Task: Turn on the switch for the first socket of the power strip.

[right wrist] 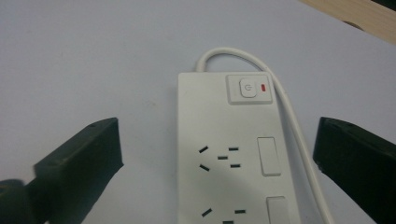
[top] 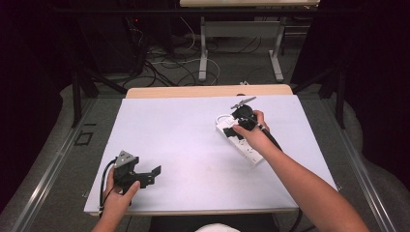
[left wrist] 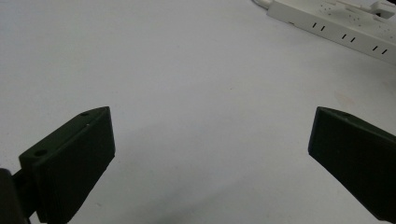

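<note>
Right gripper view looks down on a white power strip (right wrist: 229,154), which is cut off at the bottom edge, so its full length cannot be seen there. Its switch (right wrist: 248,88) with a small red mark beside it sits at the far end, and a white cord (right wrist: 285,112) loops out from that end and runs back along the strip's side. Two sets of socket slots and two blank rectangular covers are visible; the lower set is partly cropped.

High view shows the power strip (top: 246,145) lying at an angle on the white sheet (top: 183,135) covering the bench (top: 208,91), right of centre. Much of its far end is hidden under the right hand (top: 249,133) and the right gripper (top: 241,116); its near end pokes out toward the person. The right gripper's jaws stand wide apart, one on each side of the strip, touching nothing as far as can be told.

Left gripper (top: 147,175) rests near the front left corner of the sheet, well apart from the strip, held by the left hand (top: 118,195). Its jaws are spread wide with bare sheet between them. In the left gripper view the power strip (left wrist: 336,23) appears far off at the top right, cropped by the frame.
</note>
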The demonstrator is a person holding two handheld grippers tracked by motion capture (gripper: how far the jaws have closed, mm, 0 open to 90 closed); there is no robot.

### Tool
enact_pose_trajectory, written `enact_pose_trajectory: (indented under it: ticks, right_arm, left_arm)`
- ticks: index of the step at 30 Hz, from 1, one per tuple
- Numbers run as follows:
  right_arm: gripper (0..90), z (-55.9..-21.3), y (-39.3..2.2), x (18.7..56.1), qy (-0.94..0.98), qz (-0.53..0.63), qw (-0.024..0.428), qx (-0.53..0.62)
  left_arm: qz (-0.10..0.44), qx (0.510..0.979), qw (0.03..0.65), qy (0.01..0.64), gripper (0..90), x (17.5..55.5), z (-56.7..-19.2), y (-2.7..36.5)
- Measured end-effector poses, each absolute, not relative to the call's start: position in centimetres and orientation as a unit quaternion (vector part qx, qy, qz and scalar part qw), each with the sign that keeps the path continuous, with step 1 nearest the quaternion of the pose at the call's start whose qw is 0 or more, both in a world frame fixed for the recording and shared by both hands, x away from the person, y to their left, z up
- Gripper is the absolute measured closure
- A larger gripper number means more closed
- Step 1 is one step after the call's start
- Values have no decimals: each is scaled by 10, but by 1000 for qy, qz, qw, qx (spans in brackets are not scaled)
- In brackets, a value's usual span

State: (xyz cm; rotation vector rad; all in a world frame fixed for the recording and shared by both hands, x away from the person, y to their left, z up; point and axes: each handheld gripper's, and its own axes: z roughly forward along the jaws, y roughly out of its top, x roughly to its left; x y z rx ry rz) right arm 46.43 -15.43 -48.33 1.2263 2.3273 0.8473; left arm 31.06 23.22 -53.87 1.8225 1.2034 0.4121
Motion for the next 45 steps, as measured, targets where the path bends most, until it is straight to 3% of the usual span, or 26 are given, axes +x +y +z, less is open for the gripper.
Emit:
enact_pose_trajectory:
  ticks: [22, 45]
  right_arm:
    - [0, -464, -158, 435, 824, 339, 186, 415]
    - [0, -468, -207, 377, 812, 377, 185, 406]
  left_arm:
    - [171, 733, 448, 483, 3, 308, -537, 234]
    - [176, 736, 444, 479, 3, 308, -538, 232]
